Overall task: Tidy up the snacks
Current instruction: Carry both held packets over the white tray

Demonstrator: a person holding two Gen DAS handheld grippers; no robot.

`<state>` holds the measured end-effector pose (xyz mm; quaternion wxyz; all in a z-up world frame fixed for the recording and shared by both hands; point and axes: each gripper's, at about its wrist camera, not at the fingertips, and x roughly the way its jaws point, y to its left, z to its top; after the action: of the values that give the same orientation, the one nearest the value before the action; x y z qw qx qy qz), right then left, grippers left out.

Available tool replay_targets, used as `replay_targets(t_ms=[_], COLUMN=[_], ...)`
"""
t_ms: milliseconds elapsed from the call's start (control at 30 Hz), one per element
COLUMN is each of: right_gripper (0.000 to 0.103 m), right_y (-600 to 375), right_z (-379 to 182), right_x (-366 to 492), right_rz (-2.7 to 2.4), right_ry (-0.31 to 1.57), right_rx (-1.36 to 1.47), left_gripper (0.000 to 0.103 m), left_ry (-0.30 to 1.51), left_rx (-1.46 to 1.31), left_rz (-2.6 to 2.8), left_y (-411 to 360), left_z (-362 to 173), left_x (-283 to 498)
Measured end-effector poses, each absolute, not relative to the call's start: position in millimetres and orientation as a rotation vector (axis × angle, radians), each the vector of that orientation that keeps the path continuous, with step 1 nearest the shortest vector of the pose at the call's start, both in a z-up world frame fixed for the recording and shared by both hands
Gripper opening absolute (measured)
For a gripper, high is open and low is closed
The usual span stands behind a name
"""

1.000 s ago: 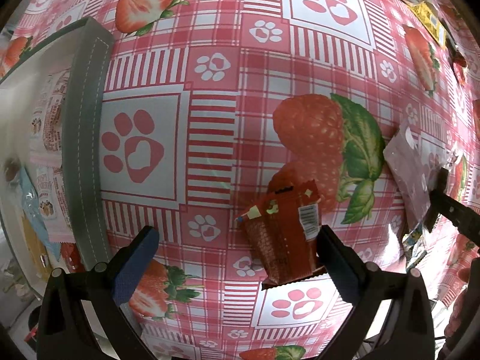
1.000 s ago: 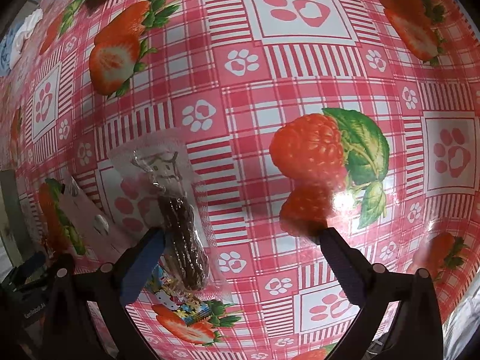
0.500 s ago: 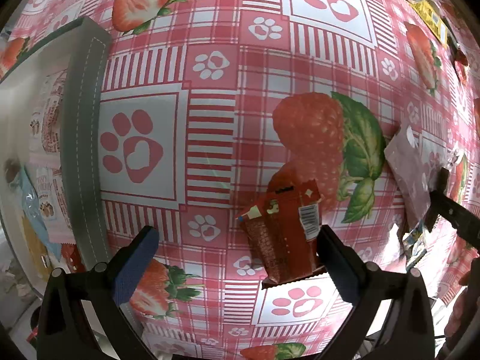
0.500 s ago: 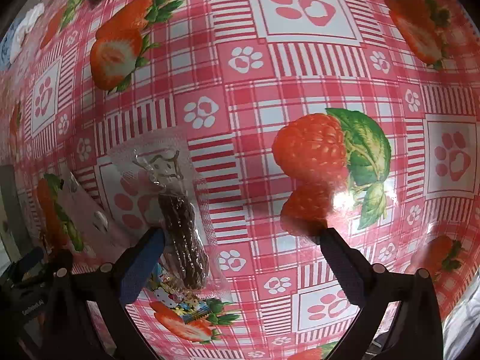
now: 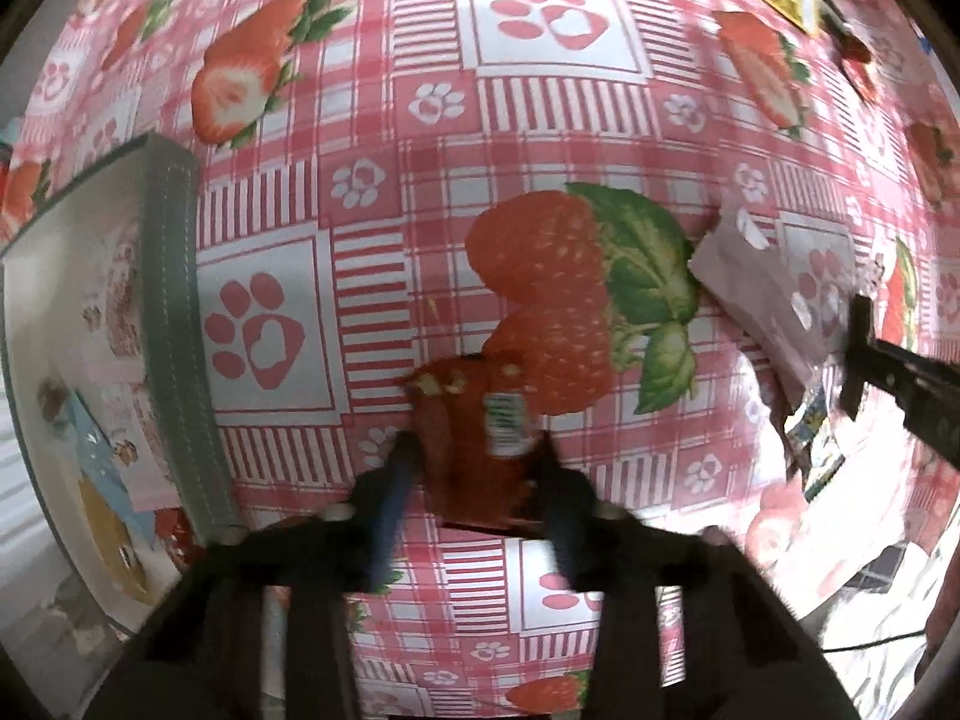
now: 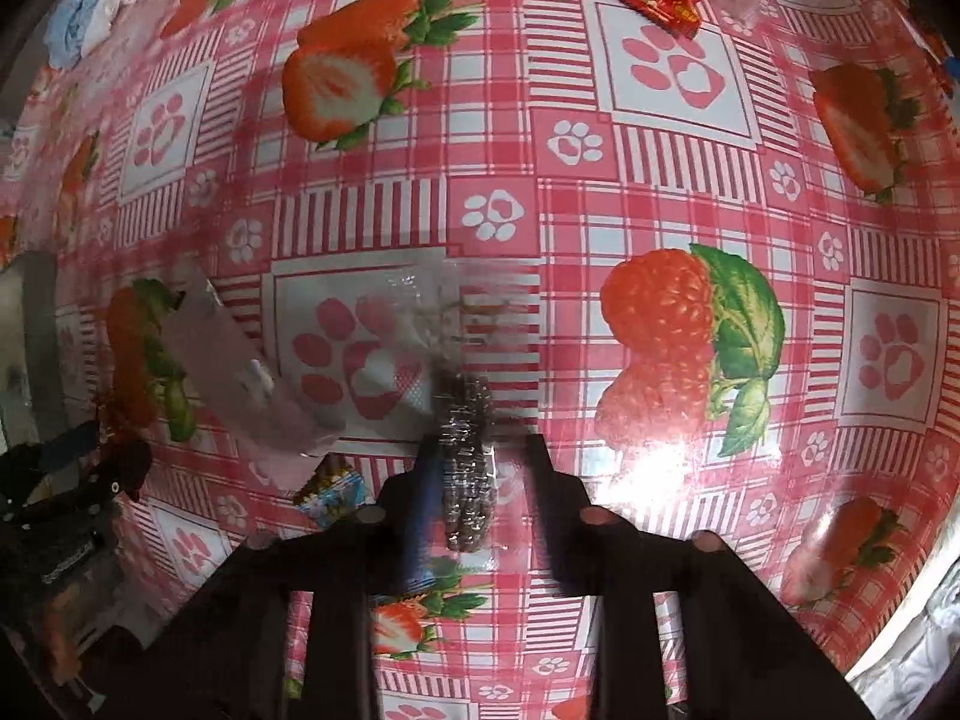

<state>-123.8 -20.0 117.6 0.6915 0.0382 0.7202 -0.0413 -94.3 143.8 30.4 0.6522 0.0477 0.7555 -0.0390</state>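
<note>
My left hand-held gripper (image 5: 474, 468) is closing on the red snack packet (image 5: 474, 432), both fingers pressing its sides, just below the printed raspberry (image 5: 540, 282). My right hand-held gripper (image 6: 480, 492) is closing too, narrowed around the clear wrapper with a dark snack (image 6: 468, 450); motion blur hides whether both pads touch it. The grey box (image 5: 171, 324) left of the raspberry is cut off by the frame, packets inside hard to read. A pale sachet (image 5: 756, 288) lies right of the raspberry. The bench (image 6: 600, 210) wears a pink checked cloth with paw prints and strawberries
</note>
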Motion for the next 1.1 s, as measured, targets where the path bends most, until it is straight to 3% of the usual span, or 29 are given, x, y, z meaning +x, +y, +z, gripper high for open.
replay_targets(t_ms=[533,800,1100], right_gripper=[0.027,0.027,0.027], right_y=[-28,23,99], right_z=[162,187,193], right_x=[-148,-137,-121], right_rz=[-0.071,-0.002,0.131], right_ry=[1.566,1.542,1.527], right_rx=[0.209,0.144,0.031], left_gripper=[0.038,0.038,0.038], left_ry=[1.612,1.558,1.525], left_rx=[0.050,0.017,-0.043], left_rz=[-0.149,-0.111,-0.034], left_y=[178,222,261], left_z=[97,130,130], left_x=[-101,-106,-111])
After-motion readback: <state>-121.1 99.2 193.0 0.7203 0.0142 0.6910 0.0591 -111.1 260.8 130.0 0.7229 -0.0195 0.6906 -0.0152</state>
